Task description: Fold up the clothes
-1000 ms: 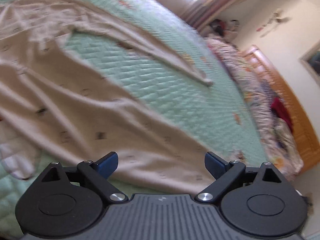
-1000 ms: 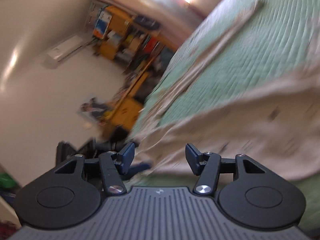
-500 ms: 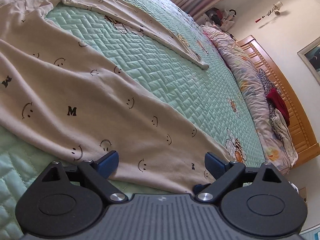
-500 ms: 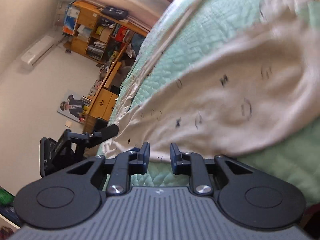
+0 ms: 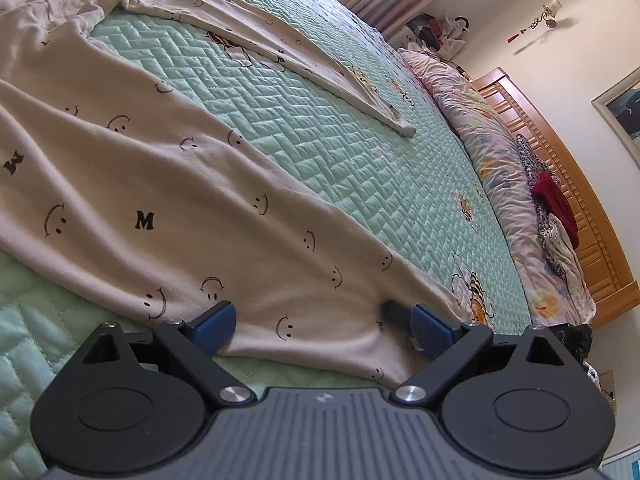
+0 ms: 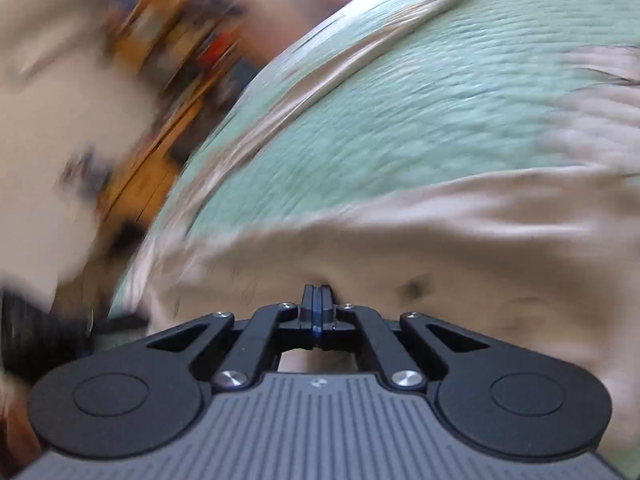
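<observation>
A cream garment [image 5: 160, 184] printed with smiley faces and letter M marks lies spread on the mint green quilted bed [image 5: 340, 152]. One long narrow part [image 5: 304, 60] stretches away toward the far side. My left gripper [image 5: 320, 320] is open, with its blue fingertips straddling the near hem of the wide part, low over the fabric. The right wrist view is motion-blurred. There my right gripper [image 6: 317, 300] is shut, its fingers pressed together on the edge of the cream garment [image 6: 460, 240], and the green quilt [image 6: 400, 120] lies beyond.
A floral duvet [image 5: 492, 152] and a heap of clothes with a red piece [image 5: 556, 204] lie along the wooden headboard [image 5: 568, 184] at the right. Blurred wooden shelves [image 6: 172, 40] stand beyond the bed's left edge in the right wrist view.
My right gripper went from open to nearly shut to fully shut on the garment's edge, and its view swung. My left gripper stayed open and settled lower and closer over the hem.
</observation>
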Motion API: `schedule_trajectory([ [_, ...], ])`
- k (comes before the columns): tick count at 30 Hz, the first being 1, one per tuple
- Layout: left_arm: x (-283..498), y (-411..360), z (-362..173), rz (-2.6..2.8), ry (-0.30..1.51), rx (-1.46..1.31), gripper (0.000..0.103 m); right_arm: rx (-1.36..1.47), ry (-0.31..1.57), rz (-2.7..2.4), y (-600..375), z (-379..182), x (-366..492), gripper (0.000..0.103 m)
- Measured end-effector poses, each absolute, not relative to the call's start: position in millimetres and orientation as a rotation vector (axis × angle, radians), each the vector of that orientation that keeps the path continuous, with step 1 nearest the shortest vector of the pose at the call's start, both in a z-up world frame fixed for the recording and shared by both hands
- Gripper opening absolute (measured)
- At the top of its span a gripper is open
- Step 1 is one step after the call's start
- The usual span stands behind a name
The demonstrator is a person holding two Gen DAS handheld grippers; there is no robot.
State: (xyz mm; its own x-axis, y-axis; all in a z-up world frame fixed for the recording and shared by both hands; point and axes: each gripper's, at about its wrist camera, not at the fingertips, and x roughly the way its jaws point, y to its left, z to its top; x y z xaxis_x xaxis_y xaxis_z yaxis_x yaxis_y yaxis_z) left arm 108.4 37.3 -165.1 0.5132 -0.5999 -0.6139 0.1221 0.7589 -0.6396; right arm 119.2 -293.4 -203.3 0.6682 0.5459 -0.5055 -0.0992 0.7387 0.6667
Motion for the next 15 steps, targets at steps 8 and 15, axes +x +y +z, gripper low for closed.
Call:
schedule_trajectory([
  [8, 108, 38, -166, -0.468, 0.935, -0.588, 0.102, 0.582, 0.754, 0.601, -246, -181, 119, 0.017],
  [15, 97, 65, -145, -0.457, 0.848, -0.595, 0.099, 0.492, 0.723, 0.329, -280, -191, 117, 0.0],
])
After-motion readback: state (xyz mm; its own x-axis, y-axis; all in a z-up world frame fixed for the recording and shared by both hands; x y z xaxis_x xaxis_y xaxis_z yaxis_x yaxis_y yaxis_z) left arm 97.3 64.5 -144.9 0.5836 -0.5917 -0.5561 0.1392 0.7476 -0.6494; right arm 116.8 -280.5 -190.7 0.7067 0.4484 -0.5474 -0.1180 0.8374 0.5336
